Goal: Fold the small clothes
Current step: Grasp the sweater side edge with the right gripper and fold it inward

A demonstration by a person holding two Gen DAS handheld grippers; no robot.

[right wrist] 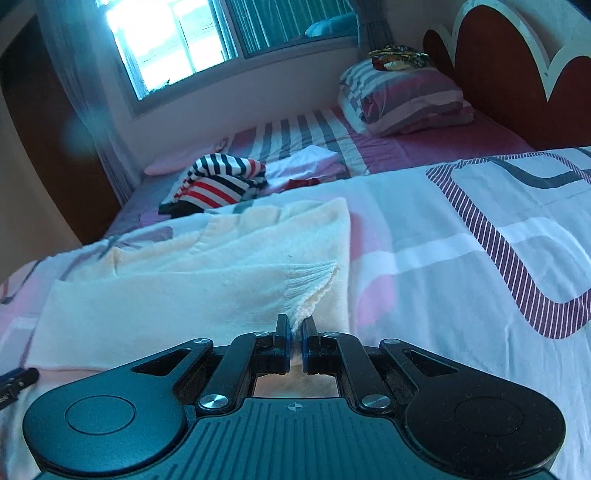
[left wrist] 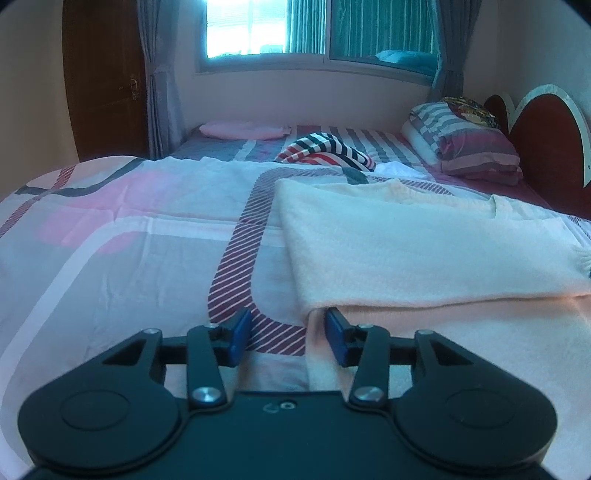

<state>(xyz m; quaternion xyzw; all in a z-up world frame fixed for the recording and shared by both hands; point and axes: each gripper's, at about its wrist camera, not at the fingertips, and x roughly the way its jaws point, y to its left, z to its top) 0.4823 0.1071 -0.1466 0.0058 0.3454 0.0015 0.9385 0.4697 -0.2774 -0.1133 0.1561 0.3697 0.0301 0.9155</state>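
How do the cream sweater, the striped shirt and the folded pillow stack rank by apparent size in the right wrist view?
1. Cream sweater, though it lies nearest the camera.
2 and 3. Folded pillow stack and striped shirt look alike; not ranked.

Bright window (left wrist: 258, 27), grey curtains (left wrist: 162, 81), red headboard (left wrist: 546, 136).

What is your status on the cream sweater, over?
Left gripper open at the cream sweater near edge. Right gripper shut on its ribbed cuff. Sweater partly folded on the bed. Striped clothes far back, not in the way.
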